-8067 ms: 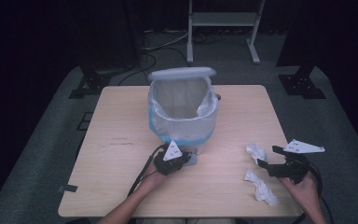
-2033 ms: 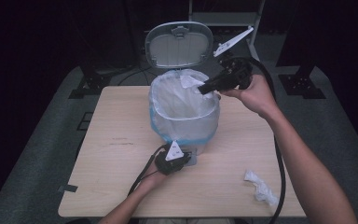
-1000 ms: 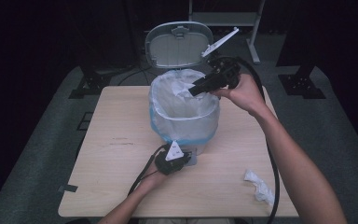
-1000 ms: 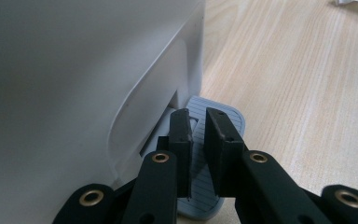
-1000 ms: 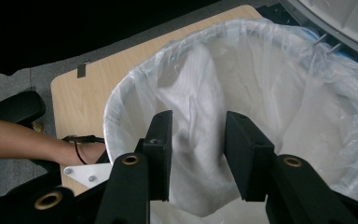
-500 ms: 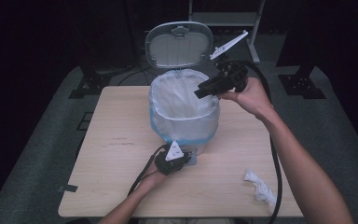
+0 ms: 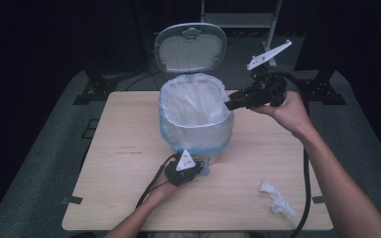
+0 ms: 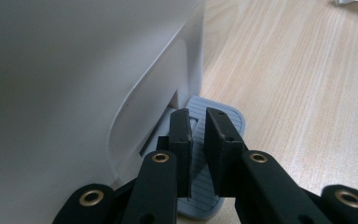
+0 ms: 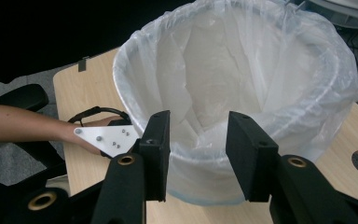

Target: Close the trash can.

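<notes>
The pedal bin (image 7: 196,116) stands mid-bench toward the far edge, lid (image 7: 190,47) up and liner bare. The right hand-held gripper (image 7: 229,104), over the rim a second ago, now sits back at its right side, jaws wide and empty, so its paper is probably dropped in. The left hand-held gripper (image 8: 197,132), jaws narrow, keeps pressing the pedal (image 8: 223,122). One crumpled paper (image 7: 277,198) lies near the bench's near right corner, likely next.

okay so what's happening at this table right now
A person is binning crumpled paper. The left gripper presses the pedal of the lined bin, so its lid stands open. The right gripper, jaws open and empty, hovers at the bin's rim. One paper wad lies on the table.
</notes>
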